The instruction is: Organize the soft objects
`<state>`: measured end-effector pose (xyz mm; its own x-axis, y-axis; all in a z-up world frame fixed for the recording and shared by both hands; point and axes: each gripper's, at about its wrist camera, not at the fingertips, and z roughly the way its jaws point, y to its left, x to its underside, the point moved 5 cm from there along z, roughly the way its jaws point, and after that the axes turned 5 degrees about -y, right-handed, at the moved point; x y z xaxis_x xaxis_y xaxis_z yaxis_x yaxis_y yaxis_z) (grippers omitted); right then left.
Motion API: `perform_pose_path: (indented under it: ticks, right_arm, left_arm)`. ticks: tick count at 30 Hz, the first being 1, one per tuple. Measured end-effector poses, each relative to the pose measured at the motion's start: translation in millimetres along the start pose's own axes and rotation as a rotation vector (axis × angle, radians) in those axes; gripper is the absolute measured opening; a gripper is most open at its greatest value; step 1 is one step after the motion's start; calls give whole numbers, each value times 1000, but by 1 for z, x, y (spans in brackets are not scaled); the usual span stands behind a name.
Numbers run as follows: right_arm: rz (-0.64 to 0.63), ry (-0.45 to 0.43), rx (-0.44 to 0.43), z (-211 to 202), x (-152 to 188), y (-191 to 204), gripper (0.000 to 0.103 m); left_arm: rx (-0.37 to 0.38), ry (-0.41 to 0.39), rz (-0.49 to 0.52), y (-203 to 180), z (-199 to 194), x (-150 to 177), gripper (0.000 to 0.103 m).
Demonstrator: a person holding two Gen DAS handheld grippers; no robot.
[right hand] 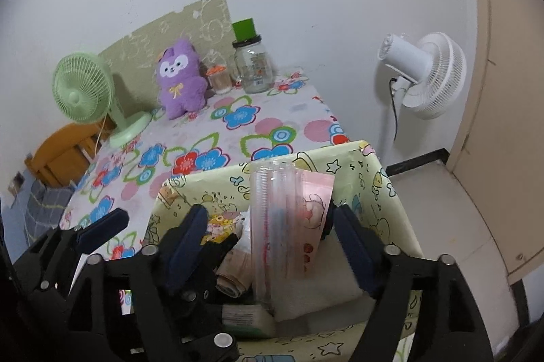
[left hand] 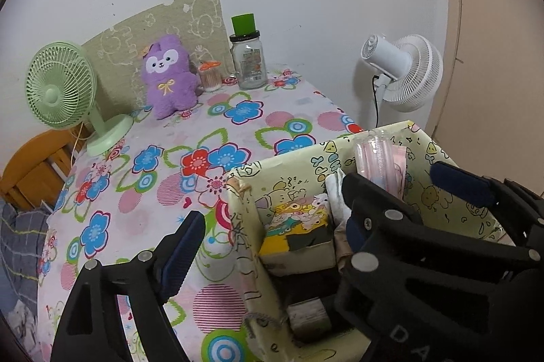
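A purple plush toy (left hand: 170,76) stands upright at the far side of the flowered table (left hand: 142,212), against a green board; it also shows in the right wrist view (right hand: 182,78). A yellow cartoon-printed box (left hand: 251,216) sits at the near right edge, holding a clear tube, pink packets and small cartons; it also shows in the right wrist view (right hand: 380,192). My left gripper (left hand: 272,226) is open, its fingers straddling the box's left wall. My right gripper (right hand: 268,243) is open over the box, fingers either side of the clear tube (right hand: 272,226). Both are empty.
A green desk fan (left hand: 61,90) stands at the table's left. A glass jar with a green lid (left hand: 248,56) and a cotton-swab tub (left hand: 210,74) stand beside the plush. A white floor fan (left hand: 401,69) stands right of the table. A wooden chair (left hand: 30,168) is at left.
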<state>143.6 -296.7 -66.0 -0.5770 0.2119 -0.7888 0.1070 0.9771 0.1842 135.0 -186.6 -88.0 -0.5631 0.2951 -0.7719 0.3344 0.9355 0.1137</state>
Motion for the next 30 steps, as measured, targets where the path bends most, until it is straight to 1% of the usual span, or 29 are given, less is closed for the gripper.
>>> perform_pose_path:
  ticks: [2,6,12,16,18,19,21,25,27,30]
  right_arm:
    - [-15,2,37,0,1,2,83]
    - [-20,14,50,-4,5,5,83]
    - [-29,-11,60,-18,7,16,86]
    - [-44,-26,65,-26,10,29,86]
    - [-53,-43,90,-32,11,36,87]
    - [-58,-54,99,-35,11,40,90]
    - [-63,-67,97,-40,11,47,92]
    - [-79,-94,93,-52,13,63,92]
    - [-78,-117,100,-59,13,70,92]
    - [-86,-129,86,-66,14,82,92]
  left_arm:
    - [-6,-7,-1,2,-2,0,88]
    - [-9,-15,-2,6,-7,3,89]
    - [3,-35,-29,18,-20,7,90]
    - [2,-32,-31,28,-27,11,90]
    - [-6,-40,-30,33,-32,12,90]
    - [-9,-49,-34,37,-35,13,90]
    - [-6,-61,-46,43,-42,15,90]
    - [-9,-88,-71,59,-56,19,90]
    - [-17,-101,-85,70,-63,21,90]
    - [-35,-118,-106,86,-74,26,91]
